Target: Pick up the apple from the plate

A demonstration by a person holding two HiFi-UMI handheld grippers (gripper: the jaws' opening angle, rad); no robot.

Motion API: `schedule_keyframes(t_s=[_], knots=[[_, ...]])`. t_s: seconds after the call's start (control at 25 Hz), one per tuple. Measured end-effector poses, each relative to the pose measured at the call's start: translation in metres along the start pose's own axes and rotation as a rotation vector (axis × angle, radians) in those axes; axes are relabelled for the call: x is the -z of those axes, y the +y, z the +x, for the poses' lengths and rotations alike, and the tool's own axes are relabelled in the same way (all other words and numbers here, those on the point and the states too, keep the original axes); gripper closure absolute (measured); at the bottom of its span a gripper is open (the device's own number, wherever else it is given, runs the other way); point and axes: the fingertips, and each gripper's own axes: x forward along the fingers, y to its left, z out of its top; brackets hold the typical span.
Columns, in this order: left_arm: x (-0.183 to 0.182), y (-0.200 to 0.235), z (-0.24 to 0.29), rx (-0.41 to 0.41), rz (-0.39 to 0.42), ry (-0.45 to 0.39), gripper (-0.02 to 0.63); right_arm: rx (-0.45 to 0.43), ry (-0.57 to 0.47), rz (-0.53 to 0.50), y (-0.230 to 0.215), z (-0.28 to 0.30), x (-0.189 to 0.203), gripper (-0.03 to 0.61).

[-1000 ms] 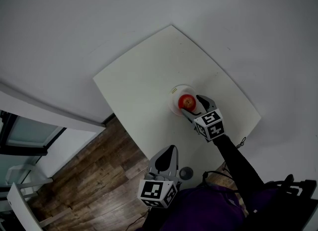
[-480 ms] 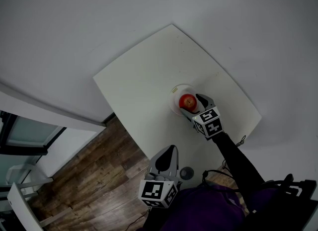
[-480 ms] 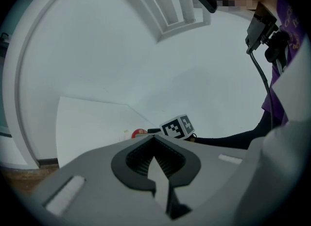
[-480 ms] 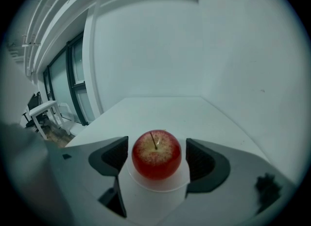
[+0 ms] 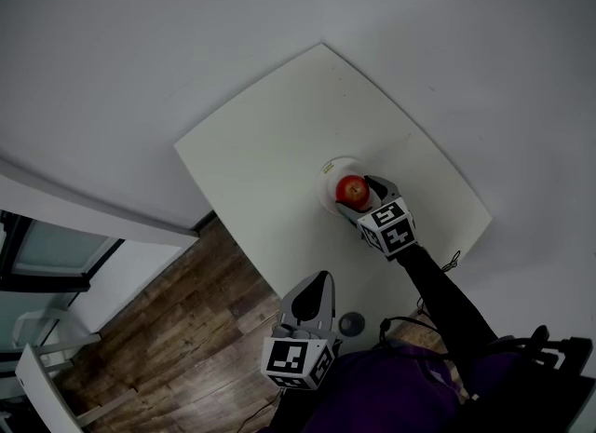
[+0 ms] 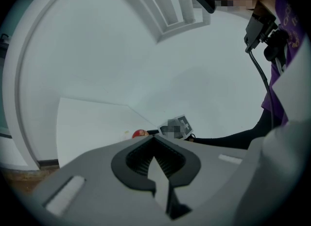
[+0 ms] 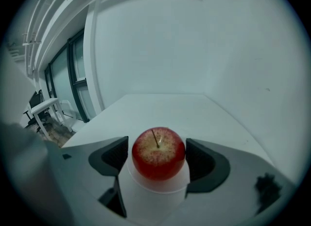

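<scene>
We see bare bench (image 5: 270,152) around the plate (image 5: 326,178), edges well off; right tool (image 7: 157,158), jaws just opened wide, straddles the apple (image 5: 352,189); left tool (image 6: 154,138) closed, empty

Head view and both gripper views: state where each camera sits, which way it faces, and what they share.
Head view: on the person's head, facing steeply down at the table; shows the left tongs, the right tongs and a dark sleeve.
Left gripper view: on the left tongs, shut, facing across the table toward the right tongs' marker cube.
Right gripper view: on the right tongs, facing the apple on its plate, between open jaws that have just been opening.
Shared: all three show the apple.
</scene>
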Motion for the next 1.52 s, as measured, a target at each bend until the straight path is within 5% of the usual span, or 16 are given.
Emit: schedule_keyframes(t_s=[1.52], knots=[[0.001, 0.005, 0.005, -0.011, 0.015, -0.001, 0.607, 0.018, 0.006, 0.031, -0.014, -0.002, 0.000, 0.222]])
